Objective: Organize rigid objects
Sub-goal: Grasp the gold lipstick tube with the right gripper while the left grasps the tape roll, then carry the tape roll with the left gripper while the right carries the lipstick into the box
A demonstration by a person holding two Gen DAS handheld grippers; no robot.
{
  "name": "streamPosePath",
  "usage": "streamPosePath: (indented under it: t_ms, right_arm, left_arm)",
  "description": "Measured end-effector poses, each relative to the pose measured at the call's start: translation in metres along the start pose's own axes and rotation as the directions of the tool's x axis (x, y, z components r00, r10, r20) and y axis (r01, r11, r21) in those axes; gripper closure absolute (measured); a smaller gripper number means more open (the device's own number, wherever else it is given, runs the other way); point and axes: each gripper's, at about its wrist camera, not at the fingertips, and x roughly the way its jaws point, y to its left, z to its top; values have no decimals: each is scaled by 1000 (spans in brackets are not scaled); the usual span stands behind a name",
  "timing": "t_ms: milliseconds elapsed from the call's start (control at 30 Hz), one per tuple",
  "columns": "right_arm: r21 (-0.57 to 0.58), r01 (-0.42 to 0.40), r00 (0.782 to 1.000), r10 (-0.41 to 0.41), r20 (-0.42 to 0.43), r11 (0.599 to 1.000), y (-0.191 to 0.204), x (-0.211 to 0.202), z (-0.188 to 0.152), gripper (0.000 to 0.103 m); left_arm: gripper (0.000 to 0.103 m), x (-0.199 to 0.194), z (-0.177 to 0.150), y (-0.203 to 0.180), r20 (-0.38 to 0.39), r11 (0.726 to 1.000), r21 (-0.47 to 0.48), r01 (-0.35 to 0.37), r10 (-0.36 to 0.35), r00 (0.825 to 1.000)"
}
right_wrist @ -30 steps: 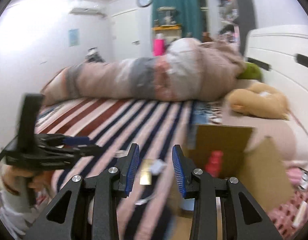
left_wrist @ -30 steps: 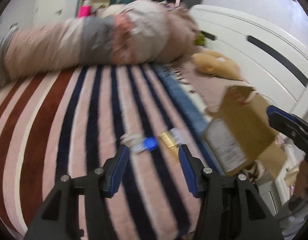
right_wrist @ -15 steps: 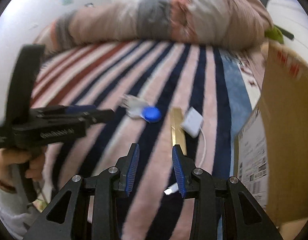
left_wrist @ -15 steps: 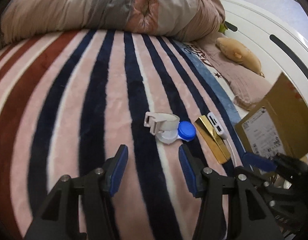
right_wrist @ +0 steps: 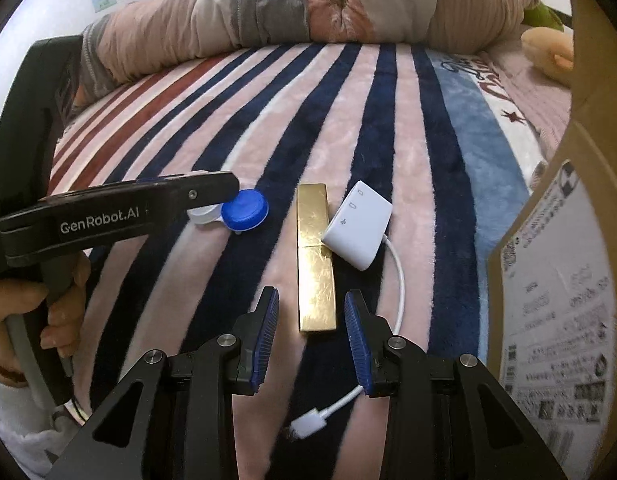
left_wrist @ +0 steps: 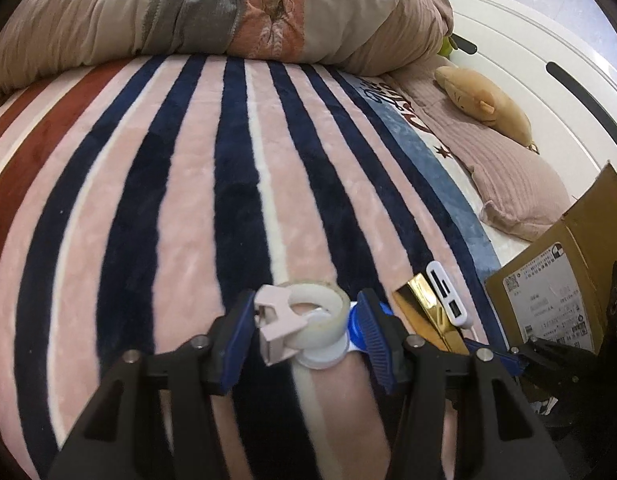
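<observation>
Plush striped blanket [left_wrist: 188, 184] covers the bed beneath a rolled quilt [left_wrist: 228, 4]. The left gripper [left_wrist: 304, 320] is closing around the tape roll [left_wrist: 316, 316]; the right gripper [right_wrist: 310, 322] hangs open over the gold bar [right_wrist: 314, 256].

Blanket [left_wrist: 188, 200] striped pink, navy, white, maroon. Tape roll [left_wrist: 316, 316] translucent white. Cap [right_wrist: 244, 212] blue. Bar [right_wrist: 314, 256] gold. Adapter [right_wrist: 358, 224] white. Box [right_wrist: 568, 280] brown.

Tape roll [left_wrist: 314, 316] left of bar [right_wrist: 314, 256]; adapter [right_wrist: 358, 224] right, touching.
</observation>
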Motion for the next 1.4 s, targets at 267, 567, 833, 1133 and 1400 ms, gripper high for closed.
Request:
streamPosePath:
  t_ms: [267,567,833,1133,1400]
  right_arm:
    - [-52,-7,1000,8,6,999,10,-22,-14,89]
    - [-106,-87,996,84,-38,991,27,-28,-32,89]
    - [-117,-61,998,59,-21,991,34,-15,-24,88]
    - [-142,-63,997,70,42,988,44,-43,-20,90]
    - [-172,-81,955,125,267,982,41,-141,-10,90]
  left_arm:
    - [63,-22,-10,3,18,1000,13,5,-5,1000]
    - [63,-57,-41,19,2,999,8,-47,47,999]
    - [63,-42,-52,22,-13,996,11,-92,92,996]
    - [62,-66,-56,12,33,993,29,-115,114,993]
    - [62,-148,-21,-45,216,984,146,-100,67,974]
